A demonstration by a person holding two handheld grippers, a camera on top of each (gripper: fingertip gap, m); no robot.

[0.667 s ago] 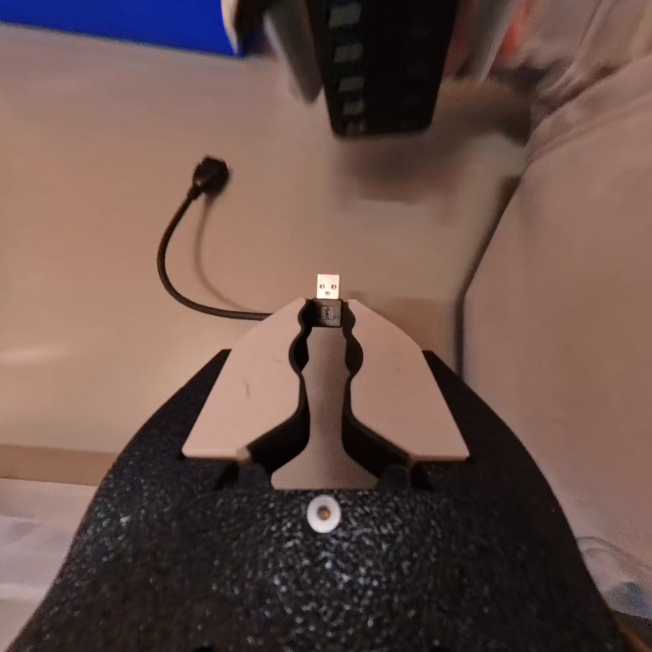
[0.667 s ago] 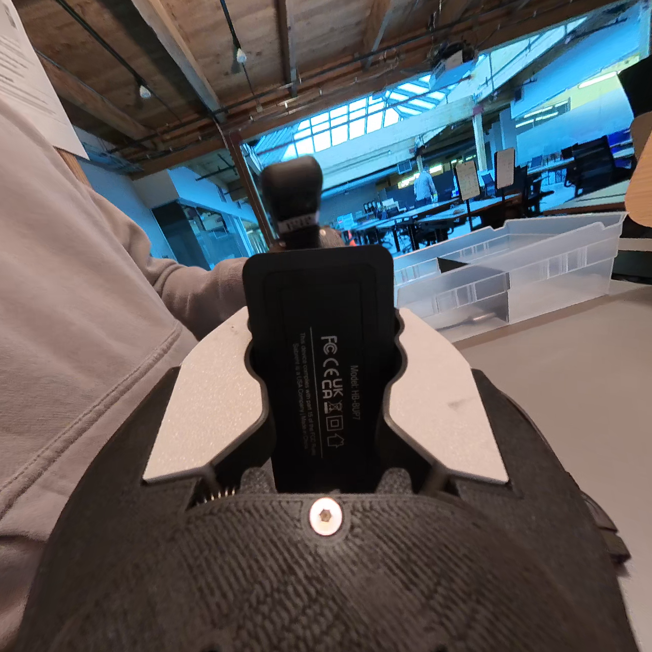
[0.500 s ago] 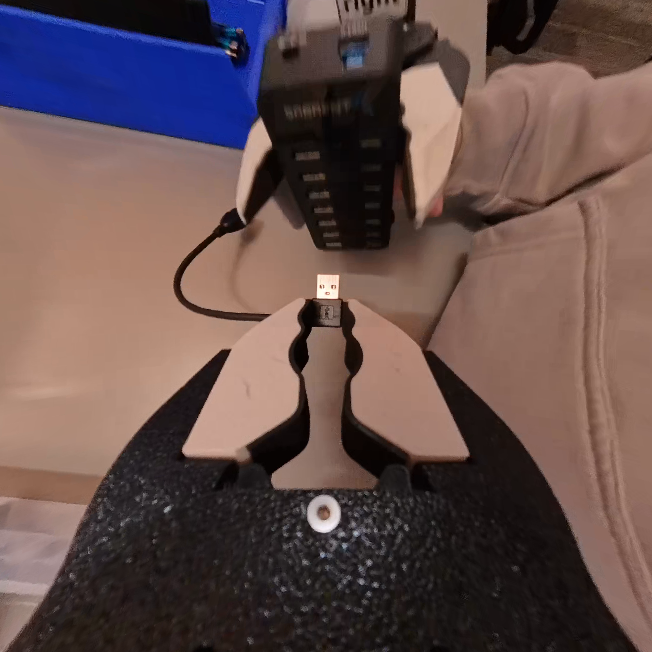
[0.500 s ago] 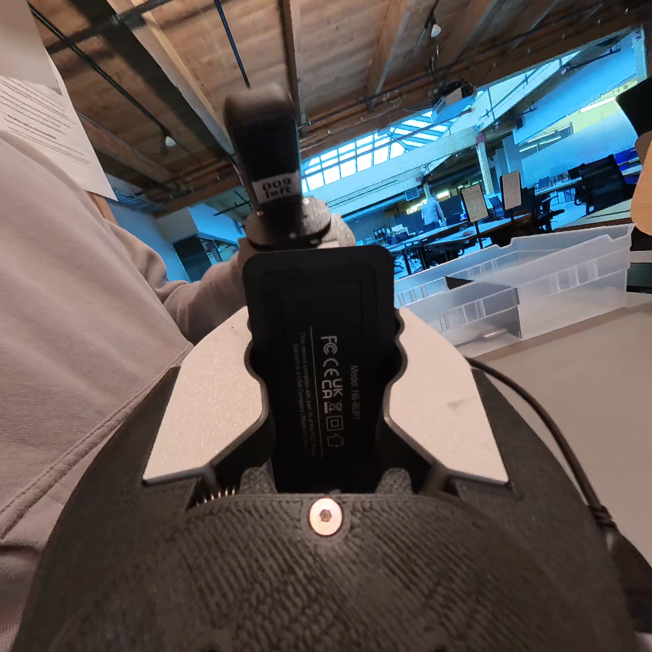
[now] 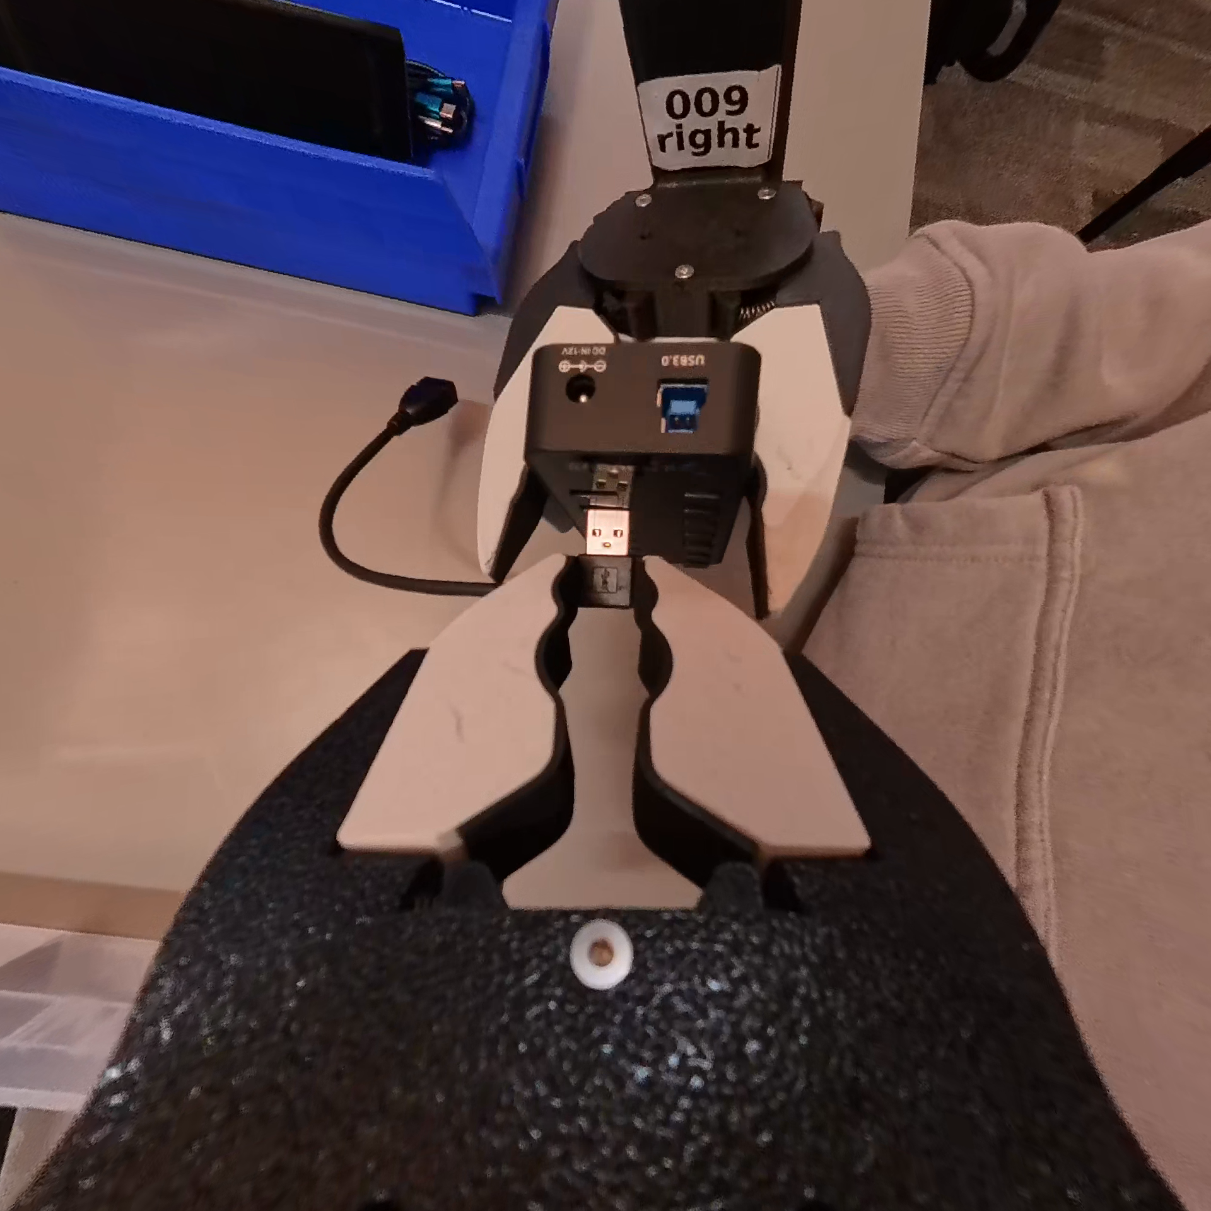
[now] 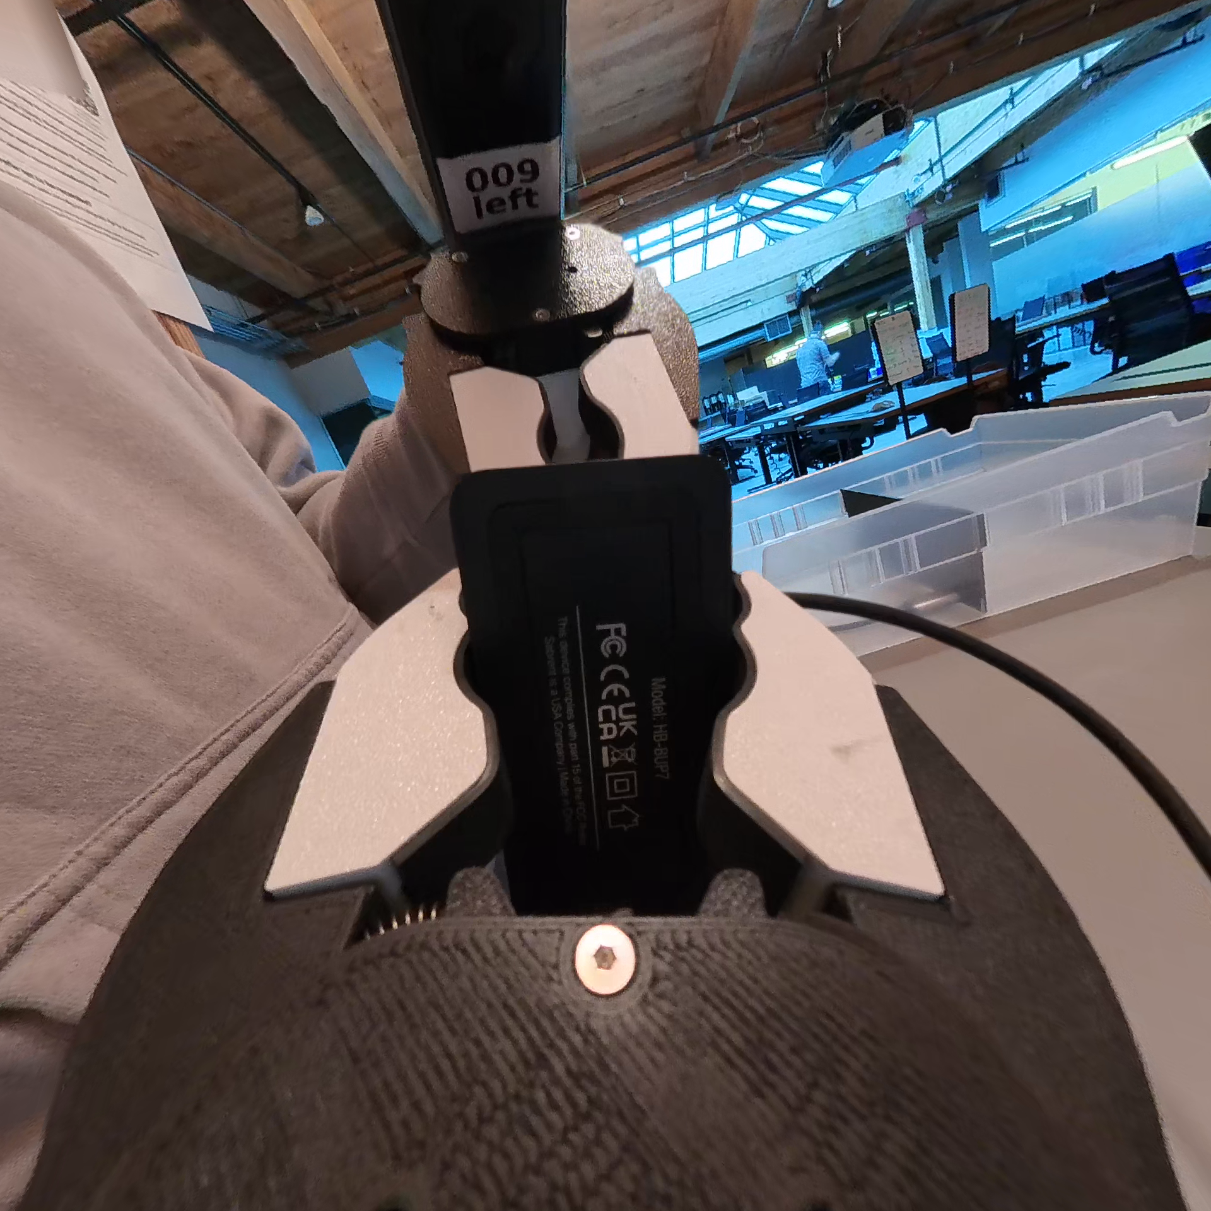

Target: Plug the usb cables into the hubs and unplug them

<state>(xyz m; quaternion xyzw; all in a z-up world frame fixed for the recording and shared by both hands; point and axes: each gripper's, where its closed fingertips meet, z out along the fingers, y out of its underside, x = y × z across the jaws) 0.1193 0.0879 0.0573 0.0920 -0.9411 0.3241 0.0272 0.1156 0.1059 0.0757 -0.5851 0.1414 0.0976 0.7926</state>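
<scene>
Hub (image 5: 639, 419) directly ahead of USB plug (image 5: 608, 532); bin (image 5: 275, 177) behind-left on table (image 5: 164, 590); cable (image 5: 367, 511) left.

Matt plastics, shiny metal plug

Hub (image 5: 642, 406) matt black plastic; USB plug (image 5: 608, 532) glossy metal; left gripper (image 5: 606, 576) body rough speckled black; sleeve (image 5: 996, 341) soft beige cloth.

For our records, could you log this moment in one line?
left gripper: shut on plug | right gripper: shut on hub | plug at port, not seated
</scene>
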